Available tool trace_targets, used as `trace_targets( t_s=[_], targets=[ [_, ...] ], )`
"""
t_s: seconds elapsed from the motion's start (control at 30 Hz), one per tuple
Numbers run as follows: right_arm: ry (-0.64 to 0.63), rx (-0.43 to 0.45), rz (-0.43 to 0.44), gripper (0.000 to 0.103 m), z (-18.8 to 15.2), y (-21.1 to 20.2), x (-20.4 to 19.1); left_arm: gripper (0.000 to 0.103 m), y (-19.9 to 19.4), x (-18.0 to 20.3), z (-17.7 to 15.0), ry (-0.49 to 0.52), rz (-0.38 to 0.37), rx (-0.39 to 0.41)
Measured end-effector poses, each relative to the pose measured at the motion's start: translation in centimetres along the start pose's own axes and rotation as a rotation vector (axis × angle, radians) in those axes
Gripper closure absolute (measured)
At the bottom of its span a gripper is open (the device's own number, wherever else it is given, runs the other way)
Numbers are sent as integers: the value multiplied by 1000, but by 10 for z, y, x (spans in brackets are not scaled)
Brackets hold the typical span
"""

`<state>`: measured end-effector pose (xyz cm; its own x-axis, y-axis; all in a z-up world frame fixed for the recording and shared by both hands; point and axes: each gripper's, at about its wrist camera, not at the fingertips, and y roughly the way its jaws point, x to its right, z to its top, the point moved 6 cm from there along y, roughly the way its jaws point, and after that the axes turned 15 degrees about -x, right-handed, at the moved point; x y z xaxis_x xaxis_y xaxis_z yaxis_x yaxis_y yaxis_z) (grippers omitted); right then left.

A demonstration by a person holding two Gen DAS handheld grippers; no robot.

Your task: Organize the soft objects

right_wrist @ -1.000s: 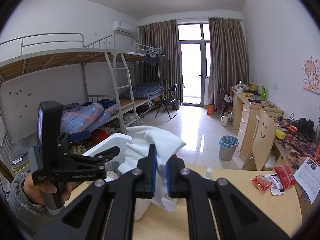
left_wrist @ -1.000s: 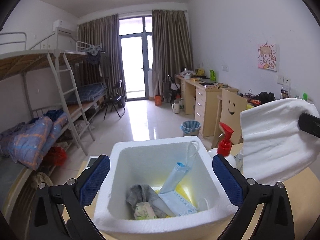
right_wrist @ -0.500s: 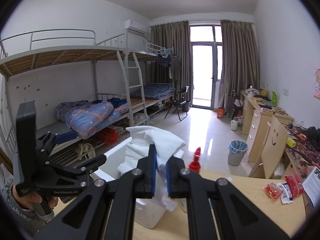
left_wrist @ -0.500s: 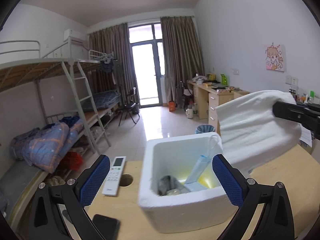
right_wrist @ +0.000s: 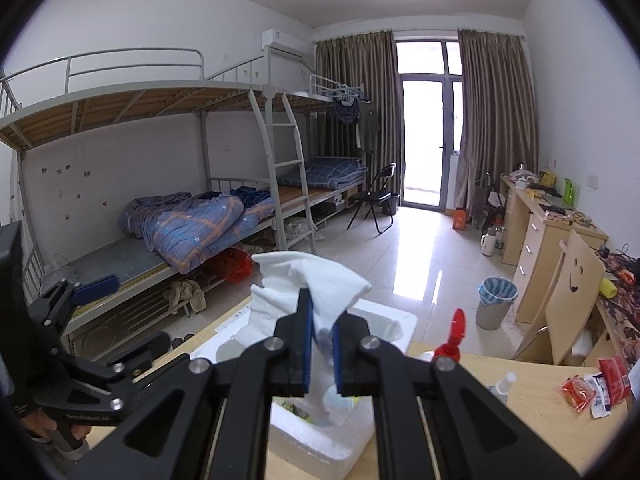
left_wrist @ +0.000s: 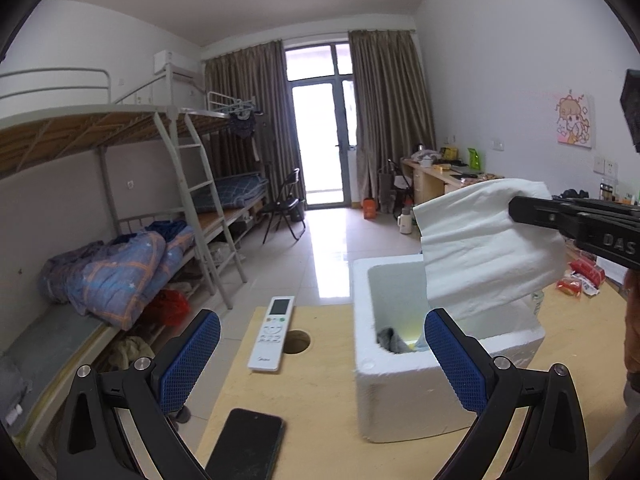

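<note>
A white towel [left_wrist: 488,244] hangs over the open white foam box [left_wrist: 404,372], pinched in my right gripper [right_wrist: 322,344], which is shut on it; the towel [right_wrist: 296,284] bunches above the jaws. Inside the box lie a grey cloth [left_wrist: 390,338] and other soft items, mostly hidden. My left gripper [left_wrist: 320,354] stands open and empty, its blue pads [left_wrist: 192,356] wide apart, near the table's front left and left of the box. In the right wrist view the left gripper [right_wrist: 76,320] is at the left, held by a hand.
A white remote [left_wrist: 272,334] and a black phone [left_wrist: 244,444] lie on the wooden table [left_wrist: 320,400] left of the box, by a round hole [left_wrist: 298,342]. A red-topped pump bottle [right_wrist: 452,338] and snack packets [right_wrist: 592,384] sit right. Bunk beds stand beyond the table.
The left gripper has drawn back and left from the box, revealing the remote and phone. The right gripper carried the towel leftward until it hangs over the box.
</note>
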<state>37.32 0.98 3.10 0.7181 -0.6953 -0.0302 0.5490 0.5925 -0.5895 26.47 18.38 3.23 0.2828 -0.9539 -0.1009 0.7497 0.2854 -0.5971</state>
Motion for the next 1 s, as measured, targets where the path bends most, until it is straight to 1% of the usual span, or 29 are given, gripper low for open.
trace_targets(
  t_s=[0.23, 0.43, 0.53, 0.6, 0.63, 0.67, 0.73, 0.83, 0.93, 1.0],
  targets=[
    [8, -46, 4, 92, 0, 23, 2, 1, -5, -12, -7, -24, 18, -3],
    [6, -70, 10, 92, -2, 31, -3, 1, -4, -20, -12, -41, 20, -10],
    [7, -76, -3, 92, -1, 32, -3, 1, -6, -23, -13, -49, 20, -11],
    [11, -84, -7, 79, -1, 34, -3, 1, -8, -23, -14, -50, 24, -10],
    [17, -88, -8, 60, 0, 36, -4, 1, -8, -24, -14, -52, 23, -10],
    [21, -87, -8, 44, 0, 37, -4, 1, -10, -23, -13, -54, 22, -10],
    [26, -81, -12, 37, 0, 37, -3, 1, -9, -26, -14, -58, 25, -8],
    [32, -84, -20, 34, -1, 36, -2, 1, -10, -26, -14, -56, 21, -8],
    [32, -77, -20, 24, 1, 32, -3, 1, -11, -25, -14, -57, 15, -7],
    [39, -65, -21, 20, 2, 28, -2, 1, -11, -25, -14, -56, 10, -6]
  ],
)
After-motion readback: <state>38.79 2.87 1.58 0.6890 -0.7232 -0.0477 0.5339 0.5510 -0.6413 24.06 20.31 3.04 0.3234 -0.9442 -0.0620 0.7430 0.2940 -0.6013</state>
